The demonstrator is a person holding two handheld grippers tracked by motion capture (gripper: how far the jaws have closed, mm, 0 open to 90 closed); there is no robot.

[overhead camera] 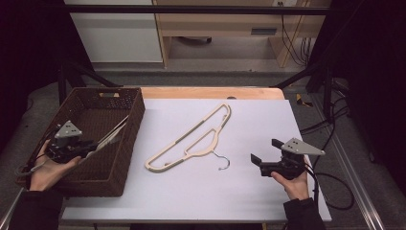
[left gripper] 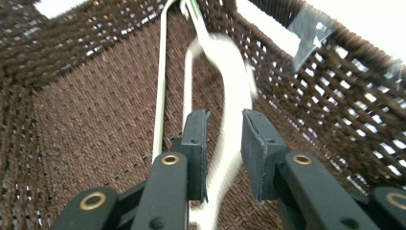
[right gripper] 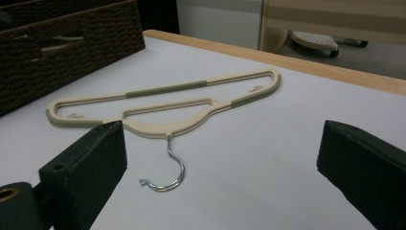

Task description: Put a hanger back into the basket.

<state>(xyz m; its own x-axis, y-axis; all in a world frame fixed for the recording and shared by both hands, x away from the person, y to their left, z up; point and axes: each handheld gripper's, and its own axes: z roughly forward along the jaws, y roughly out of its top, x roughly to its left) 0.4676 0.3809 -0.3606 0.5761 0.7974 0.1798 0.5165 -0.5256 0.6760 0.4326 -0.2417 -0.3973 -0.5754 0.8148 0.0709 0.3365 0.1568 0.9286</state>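
The left gripper (overhead camera: 98, 143) hangs over the brown woven basket (overhead camera: 131, 125), its jaws a little apart. A white hanger (left gripper: 234, 81) runs between them down into the basket; its body sits in the gap, and the pads do not look pressed on it. On the white table (overhead camera: 249, 191), a cream hanger (overhead camera: 191, 139) lies flat, ahead of the right gripper (overhead camera: 268, 151), whose jaws stand wide apart with nothing between them.

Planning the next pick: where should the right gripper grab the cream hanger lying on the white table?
Grip the hanger at its neck above the wire hook, coming straight down. It lies flat with the hook toward the right gripper, whose fingers are wide open; the neck looks narrow enough to straddle.
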